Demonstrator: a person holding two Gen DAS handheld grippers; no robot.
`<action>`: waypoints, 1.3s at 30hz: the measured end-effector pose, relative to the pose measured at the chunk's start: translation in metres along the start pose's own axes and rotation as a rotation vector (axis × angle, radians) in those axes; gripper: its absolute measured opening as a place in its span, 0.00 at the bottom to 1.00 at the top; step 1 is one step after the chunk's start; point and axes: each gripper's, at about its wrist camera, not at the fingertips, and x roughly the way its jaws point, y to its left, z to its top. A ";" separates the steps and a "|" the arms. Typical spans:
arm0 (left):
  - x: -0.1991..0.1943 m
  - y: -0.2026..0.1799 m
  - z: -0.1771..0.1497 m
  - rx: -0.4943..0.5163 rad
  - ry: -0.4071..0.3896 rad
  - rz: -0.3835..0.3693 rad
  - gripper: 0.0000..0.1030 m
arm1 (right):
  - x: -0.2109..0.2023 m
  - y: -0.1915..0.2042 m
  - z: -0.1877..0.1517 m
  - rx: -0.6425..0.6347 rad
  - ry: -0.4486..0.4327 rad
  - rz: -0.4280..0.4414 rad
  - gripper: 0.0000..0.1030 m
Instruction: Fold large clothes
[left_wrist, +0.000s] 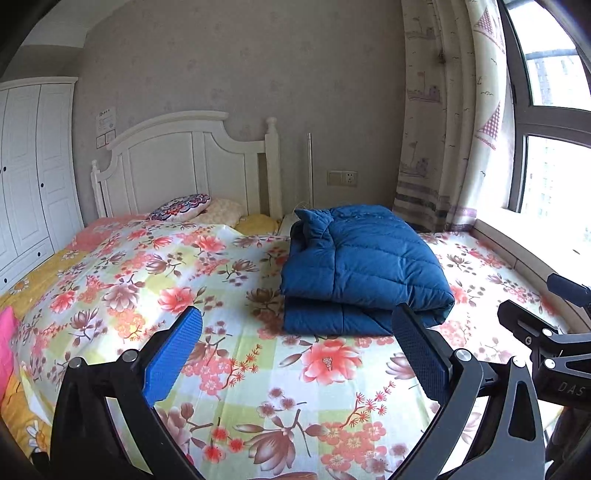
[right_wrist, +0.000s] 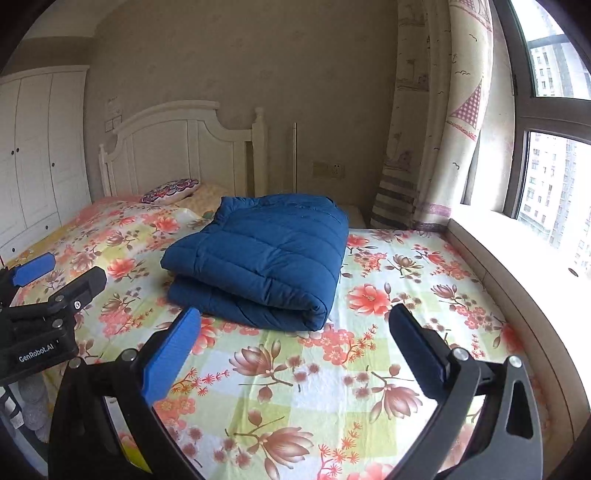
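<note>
Fingers spread wide, both of your grippers, nothing between them.
Left gripper (left_wrist: 297, 325) and right gripper (right_wrist: 295, 325) hover near folded blue jacket (right_wrist: 258, 254) on flowered bedsheet (right_wrist: 314, 387).

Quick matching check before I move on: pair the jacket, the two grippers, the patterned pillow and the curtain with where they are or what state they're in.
Things:
1. blue jacket
2. left gripper and right gripper
3. patterned pillow
4. curtain

Places or states:
A. by the headboard
B. folded on the floral sheet
C. hanging beside the window
D. open, holding nothing

Pairs: 1-B, 2-D, 3-A, 4-C
</note>
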 end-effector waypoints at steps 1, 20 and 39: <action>0.000 0.000 0.000 0.000 0.002 -0.002 0.96 | -0.002 0.001 0.001 -0.005 0.000 0.001 0.98; -0.002 -0.003 -0.006 0.021 0.005 0.005 0.96 | -0.004 0.003 0.000 -0.024 0.012 0.006 0.98; -0.004 -0.001 -0.006 0.020 0.006 0.005 0.96 | -0.005 0.005 0.001 -0.035 0.020 0.002 0.98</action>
